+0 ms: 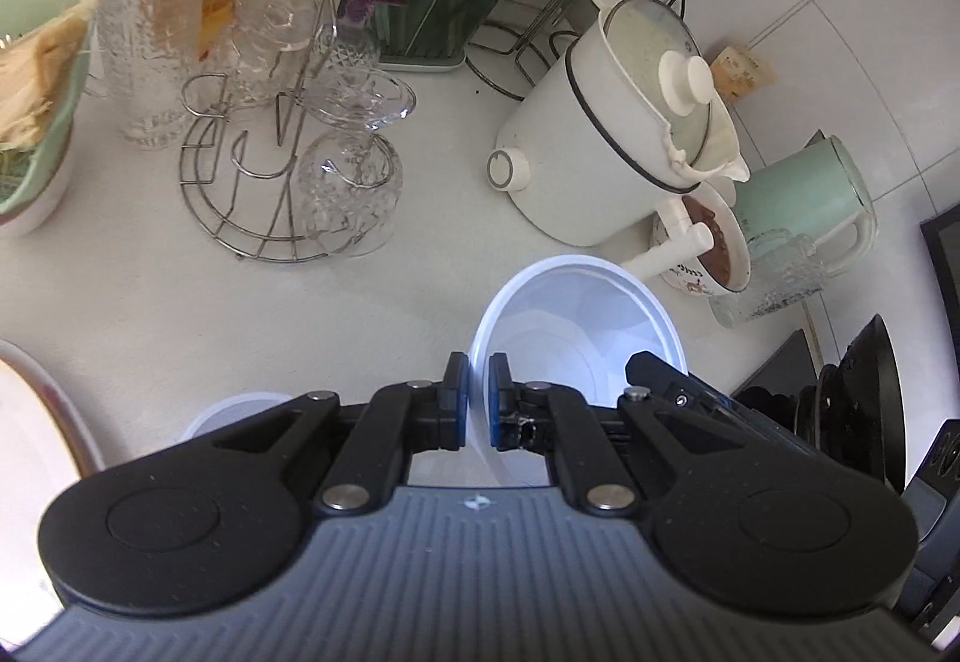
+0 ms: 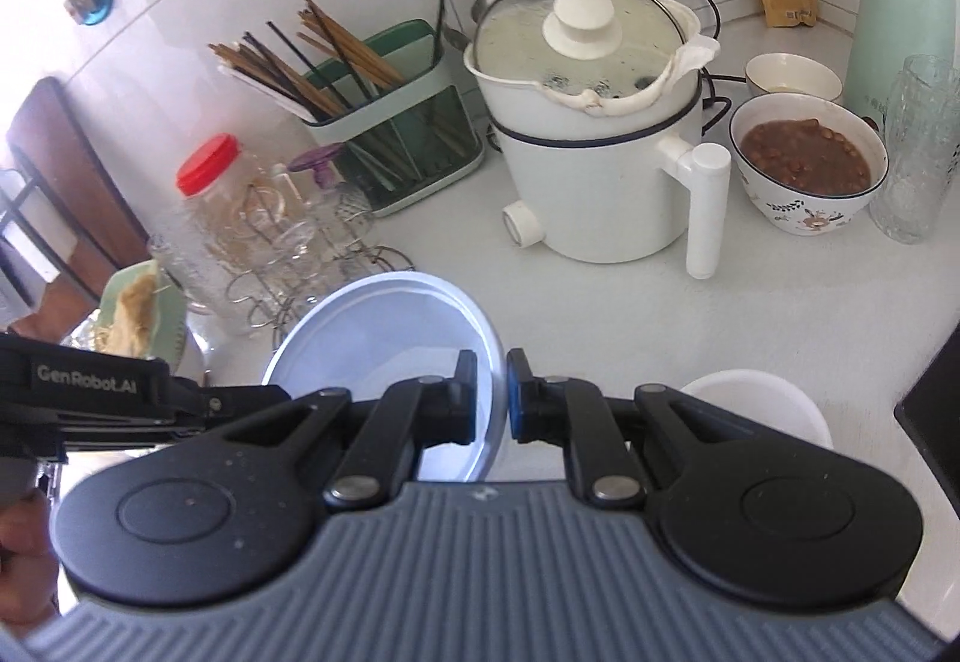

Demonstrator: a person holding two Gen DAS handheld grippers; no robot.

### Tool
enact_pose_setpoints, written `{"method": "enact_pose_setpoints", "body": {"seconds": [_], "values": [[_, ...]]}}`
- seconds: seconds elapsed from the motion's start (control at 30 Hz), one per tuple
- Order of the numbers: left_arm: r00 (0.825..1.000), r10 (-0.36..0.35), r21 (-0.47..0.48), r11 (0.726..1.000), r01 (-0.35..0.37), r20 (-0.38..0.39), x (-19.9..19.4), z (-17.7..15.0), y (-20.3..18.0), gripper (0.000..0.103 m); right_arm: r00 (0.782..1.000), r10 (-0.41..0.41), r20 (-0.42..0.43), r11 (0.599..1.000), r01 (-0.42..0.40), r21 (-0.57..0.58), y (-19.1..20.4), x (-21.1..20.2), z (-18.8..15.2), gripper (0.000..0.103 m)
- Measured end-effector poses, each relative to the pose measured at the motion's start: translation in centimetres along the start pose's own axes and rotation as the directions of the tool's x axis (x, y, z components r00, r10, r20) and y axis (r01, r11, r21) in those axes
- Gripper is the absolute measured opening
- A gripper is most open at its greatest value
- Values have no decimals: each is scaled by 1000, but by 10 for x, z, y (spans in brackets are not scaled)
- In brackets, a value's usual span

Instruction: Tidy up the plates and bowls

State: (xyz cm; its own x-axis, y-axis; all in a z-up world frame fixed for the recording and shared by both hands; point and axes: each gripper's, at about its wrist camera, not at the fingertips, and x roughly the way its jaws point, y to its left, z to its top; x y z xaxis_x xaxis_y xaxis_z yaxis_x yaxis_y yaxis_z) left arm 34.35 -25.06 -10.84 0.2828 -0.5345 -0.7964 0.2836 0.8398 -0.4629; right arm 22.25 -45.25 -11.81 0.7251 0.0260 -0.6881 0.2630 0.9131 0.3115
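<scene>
Both claws pinch opposite rims of one white plastic bowl [image 1: 576, 326], held tilted above the bench [image 1: 150, 290]: left claw [image 1: 477, 398], right claw [image 2: 492, 398]. Thin-rim grips could slip if the hands drift apart. The cooker [image 2: 600, 182] and glass rack [image 1: 270, 182] crowd ahead; open bench lies between.

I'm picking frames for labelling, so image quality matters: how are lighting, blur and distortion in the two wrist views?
Left wrist view: soft daylight, faint shadows, the white bowl partly washed out, strong fisheye bending of the wall tiles, edges slightly soft. Right wrist view: equally bright, the cooking pot sharp, straight lines curve near the rim, corners darkened.
</scene>
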Motion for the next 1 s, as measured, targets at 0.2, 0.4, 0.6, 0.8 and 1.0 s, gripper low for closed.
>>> {"method": "enact_pose_setpoints", "body": {"seconds": [0.2, 0.4, 0.6, 0.8, 1.0], "values": [[1000, 11, 9, 1000, -11, -6, -12, -2, 10, 7, 1000, 16, 7, 999, -16, 35, 13, -12, -3, 13], [1000, 10, 3, 1000, -10, 6, -25, 2, 26, 7, 1000, 17, 17, 1000, -18, 7, 36, -12, 2, 13], [999, 18, -9, 1000, -17, 37, -46, 5, 48, 8, 999, 44, 7, 999, -44, -14, 58, -6, 1, 13], [998, 39, -33, 999, -37, 47, -57, 2, 69, 8, 997, 69, -25, 997, -70, -32, 78, 4, -8, 13], [998, 63, -59, 996, -62, 15, -54, -9, 92, 8, 994, 76, -81, 996, -81, -49, 91, 18, -22, 13]]}}
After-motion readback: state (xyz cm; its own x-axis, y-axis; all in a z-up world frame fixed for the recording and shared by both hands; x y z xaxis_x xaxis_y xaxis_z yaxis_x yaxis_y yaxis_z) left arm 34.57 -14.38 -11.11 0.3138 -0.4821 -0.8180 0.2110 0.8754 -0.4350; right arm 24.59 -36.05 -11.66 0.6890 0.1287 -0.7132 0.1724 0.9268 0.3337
